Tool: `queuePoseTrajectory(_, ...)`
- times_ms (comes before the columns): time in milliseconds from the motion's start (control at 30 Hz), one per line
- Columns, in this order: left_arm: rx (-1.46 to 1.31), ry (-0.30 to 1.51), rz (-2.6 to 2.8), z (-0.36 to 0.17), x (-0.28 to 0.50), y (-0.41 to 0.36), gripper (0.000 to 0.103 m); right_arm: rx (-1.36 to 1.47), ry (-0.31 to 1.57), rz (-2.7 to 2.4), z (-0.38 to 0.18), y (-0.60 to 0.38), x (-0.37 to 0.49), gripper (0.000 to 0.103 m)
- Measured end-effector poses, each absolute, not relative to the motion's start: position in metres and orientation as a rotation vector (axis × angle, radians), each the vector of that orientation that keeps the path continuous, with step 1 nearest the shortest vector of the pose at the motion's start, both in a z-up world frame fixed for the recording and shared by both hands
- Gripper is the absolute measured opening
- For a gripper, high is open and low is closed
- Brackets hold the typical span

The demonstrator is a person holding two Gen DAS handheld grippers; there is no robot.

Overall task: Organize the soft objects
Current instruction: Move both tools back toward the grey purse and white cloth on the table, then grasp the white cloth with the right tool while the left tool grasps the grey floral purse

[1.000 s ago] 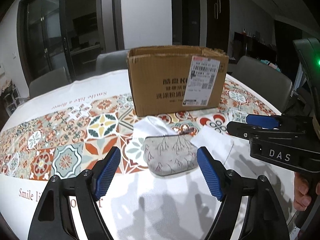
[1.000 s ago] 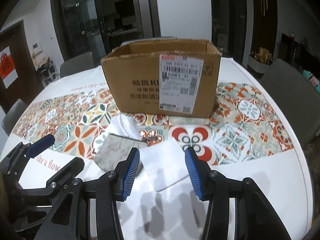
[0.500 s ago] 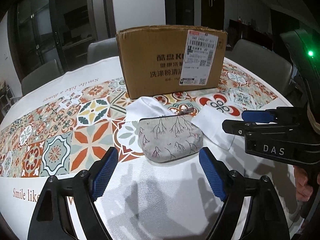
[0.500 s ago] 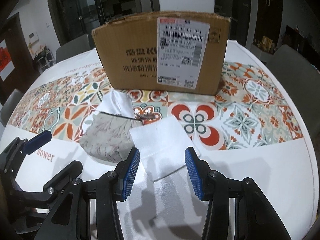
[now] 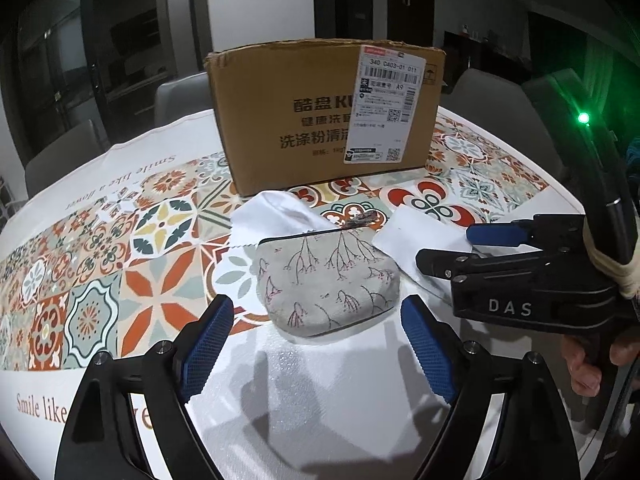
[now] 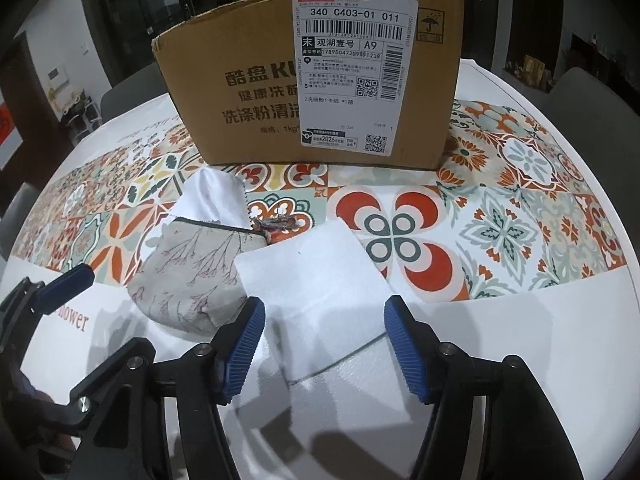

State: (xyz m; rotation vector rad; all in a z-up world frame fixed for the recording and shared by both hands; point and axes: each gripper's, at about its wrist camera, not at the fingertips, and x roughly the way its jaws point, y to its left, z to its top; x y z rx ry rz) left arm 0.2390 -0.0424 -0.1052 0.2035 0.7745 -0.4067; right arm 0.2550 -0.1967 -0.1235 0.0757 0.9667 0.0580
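Observation:
A grey fabric pouch with a branch print (image 5: 328,280) lies on the table, just beyond my open left gripper (image 5: 316,344). It also shows in the right wrist view (image 6: 192,280). A white cloth (image 5: 276,212) lies behind the pouch. A flat white foam sheet (image 6: 320,280) lies to the pouch's right, its near end between the blue pads of my open right gripper (image 6: 324,344). The right gripper shows in the left wrist view (image 5: 472,248), low over the sheet (image 5: 416,236). A cardboard box (image 5: 320,120) stands upright behind the soft things.
The round table wears a white cloth with a band of coloured tile pattern (image 5: 100,256). Grey chairs (image 5: 180,96) stand around the far side. The box (image 6: 312,80) blocks the far middle of the table.
Both grippers have moved forward and down toward the table. The pouch and the foam sheet now sit much closer to the fingers. Nothing has been grasped.

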Motion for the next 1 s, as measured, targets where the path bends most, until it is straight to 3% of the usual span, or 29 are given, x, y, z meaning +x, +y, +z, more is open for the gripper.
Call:
queuePoseTrajectory(433, 0.206, 0.801, -0.436, -0.116, 0.251, -0.053, 0.088, -0.017, 0.957, 0.056, -0.133, -0.193, 0.253, 0.063)
queuePoseTrajectory(533, 0.206, 0.807, -0.439, -0.118, 0.253, -0.056, 0.088, -0.019, 0.948, 0.051, -0.132, -0.195, 0.252, 0.051)
queuePoseTrajectory(600, 0.198, 0.812, -0.44, -0.119, 0.255, -0.056, 0.088, -0.018, 0.947, 0.055, -0.131, -0.195, 0.253, 0.036)
queuePoseTrajectory(733, 0.18, 0.826, -0.427, -0.122, 0.26, -0.057, 0.088, -0.024, 0.948, 0.071, -0.13, -0.193, 0.252, 0.016)
queuePoseTrajectory(1000, 0.172, 0.851, -0.42, -0.129, 0.271, -0.062, 0.088, 0.011, 0.958, 0.062, -0.128, -0.196, 0.252, 0.011)
